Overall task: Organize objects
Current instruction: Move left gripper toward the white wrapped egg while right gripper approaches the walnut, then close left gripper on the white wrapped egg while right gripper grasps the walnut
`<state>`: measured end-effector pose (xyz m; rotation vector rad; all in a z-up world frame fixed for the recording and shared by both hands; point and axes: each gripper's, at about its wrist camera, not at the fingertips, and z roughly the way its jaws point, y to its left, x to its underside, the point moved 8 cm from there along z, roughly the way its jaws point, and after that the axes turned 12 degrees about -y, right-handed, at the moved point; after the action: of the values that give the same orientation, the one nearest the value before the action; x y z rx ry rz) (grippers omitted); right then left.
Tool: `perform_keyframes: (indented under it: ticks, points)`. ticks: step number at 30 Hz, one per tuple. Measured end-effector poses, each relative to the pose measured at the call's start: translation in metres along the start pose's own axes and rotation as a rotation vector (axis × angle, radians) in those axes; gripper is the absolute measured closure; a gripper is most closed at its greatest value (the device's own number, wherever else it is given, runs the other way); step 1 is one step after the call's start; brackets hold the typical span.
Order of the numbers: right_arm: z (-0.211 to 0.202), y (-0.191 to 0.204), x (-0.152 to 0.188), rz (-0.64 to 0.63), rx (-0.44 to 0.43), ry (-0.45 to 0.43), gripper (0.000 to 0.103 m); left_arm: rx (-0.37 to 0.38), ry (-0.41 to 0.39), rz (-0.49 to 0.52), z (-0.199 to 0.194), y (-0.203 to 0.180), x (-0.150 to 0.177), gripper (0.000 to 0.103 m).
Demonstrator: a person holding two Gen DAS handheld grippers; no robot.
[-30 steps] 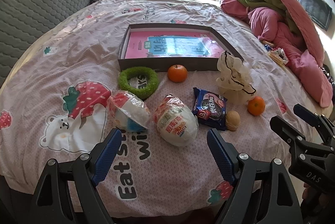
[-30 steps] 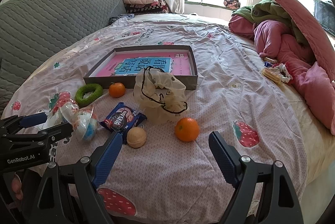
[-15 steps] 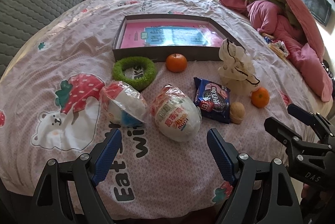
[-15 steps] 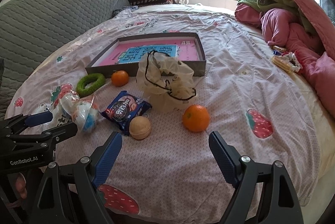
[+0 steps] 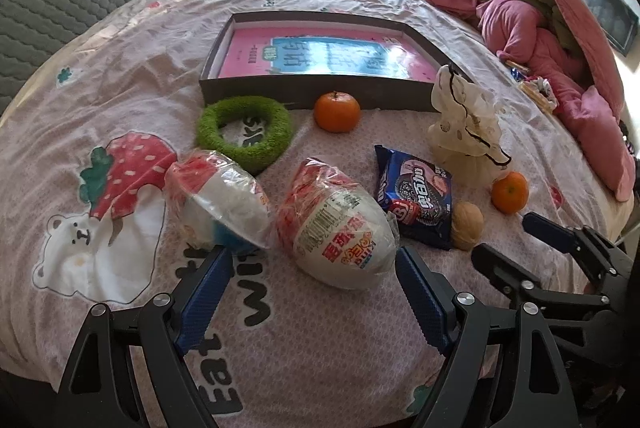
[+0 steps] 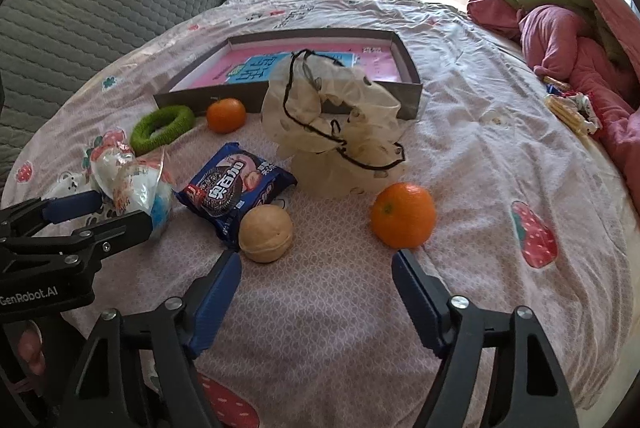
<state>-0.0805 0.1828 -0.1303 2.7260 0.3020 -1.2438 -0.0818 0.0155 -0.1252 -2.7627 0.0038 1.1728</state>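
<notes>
Objects on bed (image 5: 360, 348), near its front edge: egg pack (image 5: 340, 228), second pack (image 5: 218, 202), green ring (image 5: 244, 132), biscuit packet (image 5: 416, 196), walnut (image 6: 266, 234), two oranges (image 5: 337, 111) (image 6: 402, 214), cloth bag (image 6: 340, 132). Box (image 5: 312, 90) behind them, mid-bed. Left hand-held gripper (image 5: 308, 280): wide open around egg pack's near end, not gripping. Right hand-held gripper (image 6: 316, 282): closing, empty, just short of walnut and orange.

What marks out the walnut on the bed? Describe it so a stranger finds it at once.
Start at the shallow grey box on the pink bedsheet, then come forward to the blue cookie packet. The walnut touches its near corner: small, round, tan, with a seam, unlike the bright orange nearby.
</notes>
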Motion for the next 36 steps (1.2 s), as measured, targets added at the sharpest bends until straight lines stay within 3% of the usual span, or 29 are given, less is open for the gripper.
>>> perform_keyframes:
  ticks: [5, 24, 31, 36]
  points:
    - [0.013, 0.006, 0.001, -0.022, -0.018, 0.029, 0.036, 0.002, 0.016, -0.005, 0.007, -0.003, -0.002, 0.019]
    - [0.034, 0.012, -0.007, -0.053, -0.026, 0.042, 0.044, -0.079, 0.084, 0.015, 0.031, 0.011, 0.002, 0.019]
    - [0.038, 0.016, -0.011, -0.076, -0.038, 0.033, 0.062, -0.077, 0.097, -0.003, 0.036, 0.013, 0.001, 0.019]
    - [0.038, 0.019, -0.012, -0.091, -0.047, 0.030, 0.069, -0.076, 0.085, -0.023, 0.036, 0.015, -0.001, 0.021]
